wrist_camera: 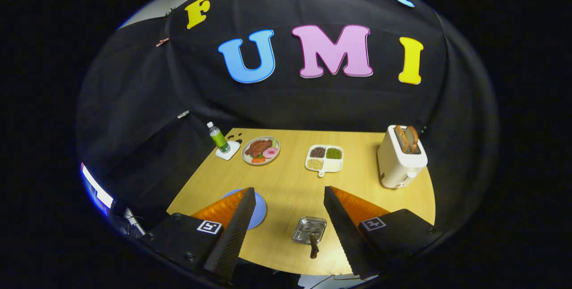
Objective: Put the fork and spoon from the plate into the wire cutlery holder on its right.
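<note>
Two fingers of the gripper (289, 189) stand wide apart with nothing between them, high above the wooden table (290, 182). The blue plate (259, 211) lies just behind the left finger, which hides most of it; the uncovered part of the plate shows no cutlery. The wire cutlery holder (309, 228) sits to the right of the plate, between the two fingers and nearer the right one. A brown-handled utensil (314, 246) rests in the holder, its handle leaning out over the near rim. Whether it is the fork or the spoon cannot be told.

Judged from this layout, one item appears to be placed, and the other probably lies on the hidden part of the plate. Recommended procedure:

1. Swing the gripper left until the whole plate is between the fingers and the remaining item can be confirmed.
2. Align the fingers across the handle, not along it, and descend with the jaws open.
3. Close on the handle near its middle, so the item does not pivot.
4. Lift clear of the plate rim before travelling right.
5. Lower the working end first into the holder, avoiding the protruding brown handle, then release
</note>
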`<state>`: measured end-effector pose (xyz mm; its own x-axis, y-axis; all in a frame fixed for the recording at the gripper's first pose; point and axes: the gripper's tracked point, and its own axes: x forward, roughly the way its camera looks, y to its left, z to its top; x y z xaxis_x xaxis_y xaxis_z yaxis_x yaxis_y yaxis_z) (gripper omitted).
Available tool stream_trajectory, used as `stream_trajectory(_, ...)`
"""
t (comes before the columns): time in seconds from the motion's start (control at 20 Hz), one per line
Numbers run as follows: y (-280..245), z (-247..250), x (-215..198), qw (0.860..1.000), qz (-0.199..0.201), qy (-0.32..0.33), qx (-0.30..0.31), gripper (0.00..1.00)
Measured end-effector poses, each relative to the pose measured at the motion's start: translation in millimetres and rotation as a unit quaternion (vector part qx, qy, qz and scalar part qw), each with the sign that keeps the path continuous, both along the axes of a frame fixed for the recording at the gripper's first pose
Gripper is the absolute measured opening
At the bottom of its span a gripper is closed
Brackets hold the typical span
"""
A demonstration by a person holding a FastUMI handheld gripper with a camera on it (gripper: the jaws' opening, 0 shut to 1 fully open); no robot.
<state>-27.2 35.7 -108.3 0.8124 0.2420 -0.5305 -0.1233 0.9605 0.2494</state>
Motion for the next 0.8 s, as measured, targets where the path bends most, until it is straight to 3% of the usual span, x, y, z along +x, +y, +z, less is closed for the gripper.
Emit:
stream_trajectory(0.45, -4, 79, 8, 0.99, -0.048, -0.134, 0.007, 0.99)
stream_trajectory(0.8, -17, 115, 12, 0.976, -0.068, -0.202, -0.038, 0.98)
